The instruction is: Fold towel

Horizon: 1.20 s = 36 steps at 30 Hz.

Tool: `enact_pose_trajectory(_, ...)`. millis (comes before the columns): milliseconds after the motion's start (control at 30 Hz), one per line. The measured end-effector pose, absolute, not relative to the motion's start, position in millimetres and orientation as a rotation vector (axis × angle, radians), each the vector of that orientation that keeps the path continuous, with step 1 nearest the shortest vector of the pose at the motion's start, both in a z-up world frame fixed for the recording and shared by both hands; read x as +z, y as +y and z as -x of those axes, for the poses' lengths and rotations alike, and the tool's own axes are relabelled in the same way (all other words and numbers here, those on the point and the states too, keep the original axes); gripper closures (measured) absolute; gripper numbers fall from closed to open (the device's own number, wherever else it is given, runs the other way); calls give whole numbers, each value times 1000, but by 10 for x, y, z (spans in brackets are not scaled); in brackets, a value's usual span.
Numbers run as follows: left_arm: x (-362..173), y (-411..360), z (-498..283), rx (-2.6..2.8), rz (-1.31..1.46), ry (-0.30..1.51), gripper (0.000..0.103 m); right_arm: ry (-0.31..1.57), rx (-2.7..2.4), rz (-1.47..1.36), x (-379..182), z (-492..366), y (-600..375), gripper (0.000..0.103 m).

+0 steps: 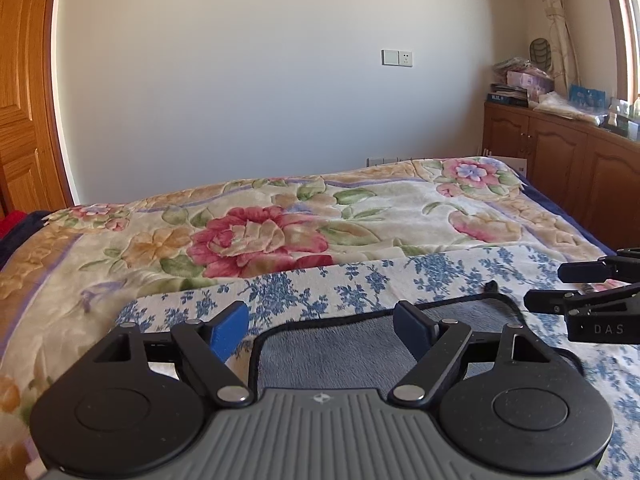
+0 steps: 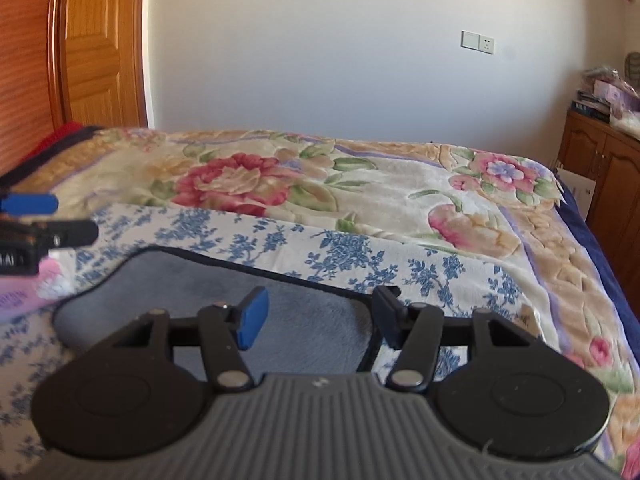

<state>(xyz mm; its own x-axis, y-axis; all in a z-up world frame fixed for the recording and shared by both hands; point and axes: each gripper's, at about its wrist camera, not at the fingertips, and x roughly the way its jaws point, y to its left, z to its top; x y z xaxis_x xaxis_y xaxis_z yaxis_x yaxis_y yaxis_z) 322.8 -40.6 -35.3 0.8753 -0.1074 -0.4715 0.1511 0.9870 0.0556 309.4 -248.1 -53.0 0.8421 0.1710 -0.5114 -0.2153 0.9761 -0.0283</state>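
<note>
Left wrist view shows the towel (image 1: 340, 344) — grey-blue, plush, with a dark bound edge — lying flat on a blue-flowered sheet (image 1: 360, 280), which in turn lies over a floral blanket (image 1: 260, 232) on the bed. The towel's far edge runs from 9 o'clock toward 2 o'clock across the lower frame, and a small dark loop stands at its far corner.

The left gripper (image 1: 322, 320) hangs just above the towel's near-left part; its fingers (image 1: 230, 326) are spread wide and grasp nothing. In the right wrist view the right gripper (image 2: 318, 318) is likewise released and empty, poised over the towel's far right corner, with the dark edge passing beneath its right finger. Each gripper appears at the edge of the other's view, at 3 o'clock and 9 o'clock respectively.

Judgement: the fold has not begun; the step in hand is the approach to a grasp. The next move calls for both pairs of fingers to lower and pinch the bound edge at two corners, taking the towel alone and not the sheet under it.

Not visible: the towel's near edge, hidden behind both gripper bodies, so its full outline cannot be confirmed. A pink item (image 2: 36, 284) at 9 o'clock in the right view is blurred and unidentified.
</note>
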Motion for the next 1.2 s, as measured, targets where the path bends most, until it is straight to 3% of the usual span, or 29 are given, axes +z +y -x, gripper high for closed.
enact_pose_trajectory(1200,85,-196,-1982,-124,-138,484,19,503,208,79,-45,-2000,-2447,43)
